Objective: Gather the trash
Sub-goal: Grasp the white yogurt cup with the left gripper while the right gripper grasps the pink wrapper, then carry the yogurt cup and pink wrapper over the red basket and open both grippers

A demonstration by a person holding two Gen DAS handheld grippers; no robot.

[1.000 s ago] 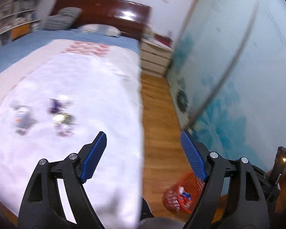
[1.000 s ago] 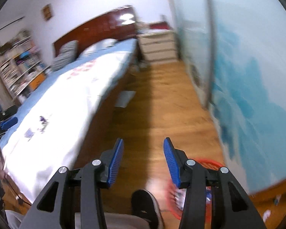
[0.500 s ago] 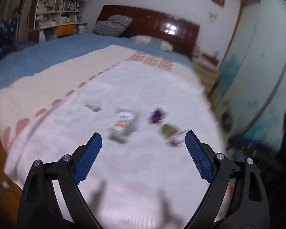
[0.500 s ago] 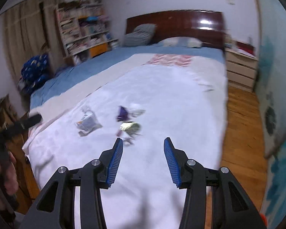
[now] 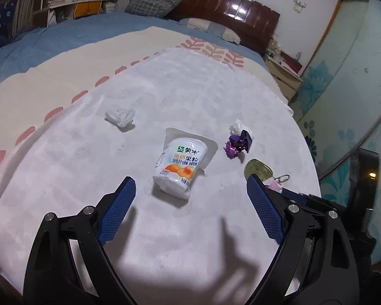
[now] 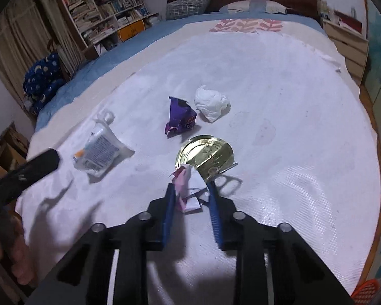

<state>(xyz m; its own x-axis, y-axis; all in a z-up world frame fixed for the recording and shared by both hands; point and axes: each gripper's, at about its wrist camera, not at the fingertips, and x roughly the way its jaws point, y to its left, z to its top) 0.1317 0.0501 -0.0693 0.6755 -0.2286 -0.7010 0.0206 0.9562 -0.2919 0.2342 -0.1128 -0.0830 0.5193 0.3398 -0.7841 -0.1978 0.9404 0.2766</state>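
White bedcover (image 5: 190, 241) carries all the litter; places below are given from the yogurt cup (image 5: 179, 164), which lies on its side near the middle.

- Left gripper (image 5: 189, 204): jaws spread wide, nothing between them, hovering just short of the cup's base.
- Right gripper (image 6: 191, 195): blue fingers (image 6: 169, 203) drawn in around a pink-and-white paper scrap (image 6: 188, 190). Paper sits between the pads; whether they actually press it, cannot tell.
- Gold can lid (image 6: 205, 156): right of the cup, flat on the cover, touching the far end of the scrap, its pull ring beside the right finger.
- Purple foil wrapper (image 5: 237, 145): right of the cup and a little farther up the bed, beyond the lid.
- White tissue wad (image 6: 210, 104): just beside the wrapper, on its far side.
- Small crumpled white wrapper (image 5: 120, 117): left of the cup and farther up the bed, well apart from the rest.
- Orange basket (image 6: 365, 291): a sliver off the bed's lower right corner.
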